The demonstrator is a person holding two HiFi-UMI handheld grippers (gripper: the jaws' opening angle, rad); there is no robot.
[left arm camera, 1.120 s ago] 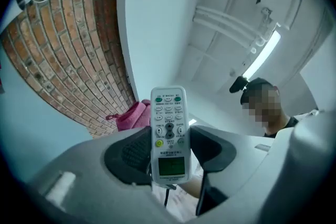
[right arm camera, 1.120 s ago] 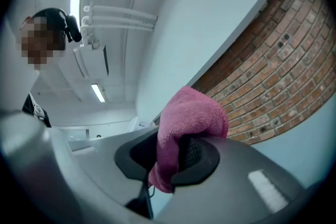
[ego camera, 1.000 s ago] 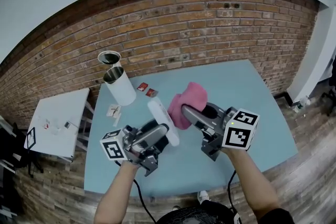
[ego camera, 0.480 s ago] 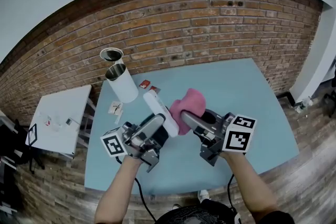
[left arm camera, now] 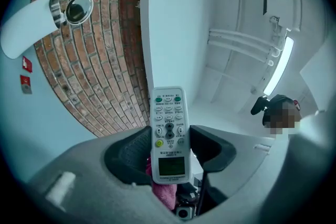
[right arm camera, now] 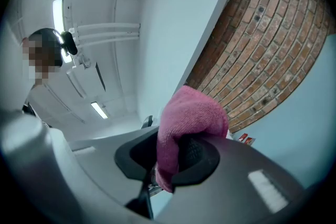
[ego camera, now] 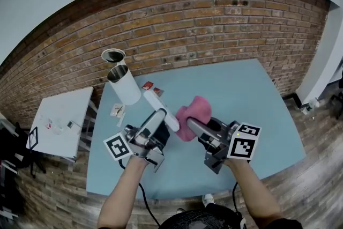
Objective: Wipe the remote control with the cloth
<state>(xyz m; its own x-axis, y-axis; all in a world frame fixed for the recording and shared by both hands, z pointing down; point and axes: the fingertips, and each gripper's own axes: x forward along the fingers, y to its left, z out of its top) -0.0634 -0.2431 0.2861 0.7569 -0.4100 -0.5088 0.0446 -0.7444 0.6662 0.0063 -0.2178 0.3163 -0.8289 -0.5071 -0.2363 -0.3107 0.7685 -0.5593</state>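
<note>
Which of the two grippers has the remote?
The left gripper, clamped on the white remote control; the right gripper grips the pink cloth.

head: steeply down on table | gripper views: close, upward; share brick wall

Quick count from up top: two grippers, the left gripper and the right gripper. One remote control, one pink cloth. Two open-topped cylinders, the white cylinder and the dark-mouthed cylinder. Two red packets, one white card. Two tables: the blue table and the white side table.
</note>
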